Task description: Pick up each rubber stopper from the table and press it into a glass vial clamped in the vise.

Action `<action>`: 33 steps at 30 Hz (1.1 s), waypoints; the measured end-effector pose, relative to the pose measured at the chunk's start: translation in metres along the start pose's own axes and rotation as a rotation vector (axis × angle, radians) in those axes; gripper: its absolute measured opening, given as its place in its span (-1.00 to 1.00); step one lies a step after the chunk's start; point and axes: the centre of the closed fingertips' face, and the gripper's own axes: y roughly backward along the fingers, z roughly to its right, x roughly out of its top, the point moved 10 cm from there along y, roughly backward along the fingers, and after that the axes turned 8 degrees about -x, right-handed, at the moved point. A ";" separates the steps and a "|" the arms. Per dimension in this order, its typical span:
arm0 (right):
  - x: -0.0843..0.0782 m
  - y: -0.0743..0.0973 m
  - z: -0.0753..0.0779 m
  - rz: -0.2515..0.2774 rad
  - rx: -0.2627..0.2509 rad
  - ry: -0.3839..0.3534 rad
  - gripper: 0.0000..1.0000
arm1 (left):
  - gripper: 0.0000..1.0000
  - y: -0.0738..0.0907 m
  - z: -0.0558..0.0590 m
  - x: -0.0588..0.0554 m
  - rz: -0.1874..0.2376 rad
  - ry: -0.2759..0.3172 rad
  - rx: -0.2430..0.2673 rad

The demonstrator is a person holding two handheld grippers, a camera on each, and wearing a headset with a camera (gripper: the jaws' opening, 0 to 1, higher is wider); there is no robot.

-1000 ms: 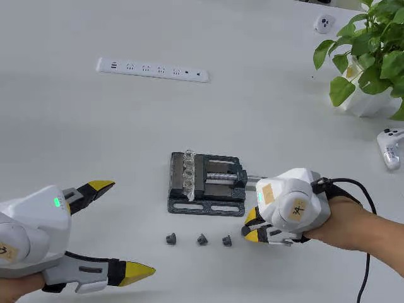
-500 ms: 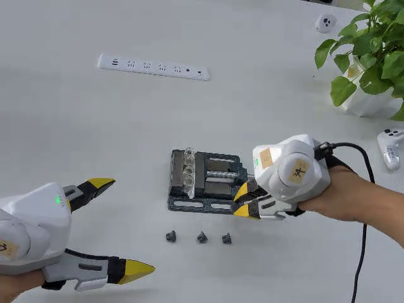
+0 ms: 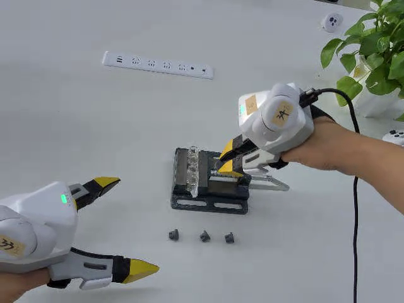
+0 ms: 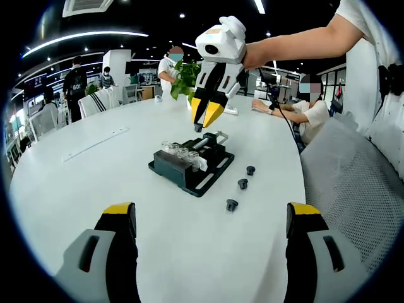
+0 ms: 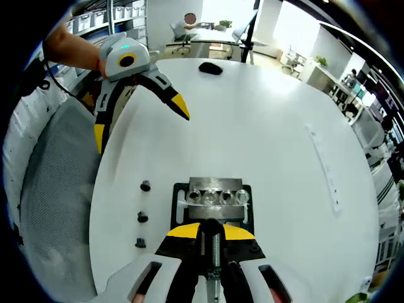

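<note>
A dark vise (image 3: pixel 211 196) sits mid-table and clamps a row of glass vials (image 3: pixel 191 172), whose open mouths show in the right gripper view (image 5: pixel 218 197). Three dark rubber stoppers (image 3: pixel 204 237) lie in a line on the table in front of it. My right gripper (image 3: pixel 228 159) hovers over the vise's screw side, just right of the vials. Its jaws are closed on a small dark stopper (image 5: pixel 211 226). My left gripper (image 3: pixel 123 226) is held open and empty at the near left, well apart from the vise (image 4: pixel 189 167) and the stoppers (image 4: pixel 242 183).
A white power strip (image 3: pixel 158 65) lies at the back. A potted plant (image 3: pixel 372 44), a white controller (image 3: pixel 396 136) and a small round device (image 3: pixel 332 22) are at the far right. The vise handle (image 3: pixel 271 183) sticks out rightward. A black cable (image 3: pixel 355 208) trails from my right hand.
My right gripper has lifted from the table beside the stoppers and moved back and left to above the vise. The left gripper has barely moved.
</note>
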 end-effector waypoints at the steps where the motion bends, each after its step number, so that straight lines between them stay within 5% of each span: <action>1: 0.001 -0.001 0.002 0.001 0.001 0.000 -0.87 | 0.98 0.000 0.000 0.000 0.002 0.003 -0.005; 17: 0.020 -0.021 0.032 -0.003 0.017 0.027 -0.87 | 0.98 0.000 -0.002 -0.003 0.005 0.006 -0.006; 33: 0.028 -0.038 0.037 -0.037 0.053 0.056 -0.87 | 0.98 0.000 -0.002 -0.003 0.013 0.014 0.001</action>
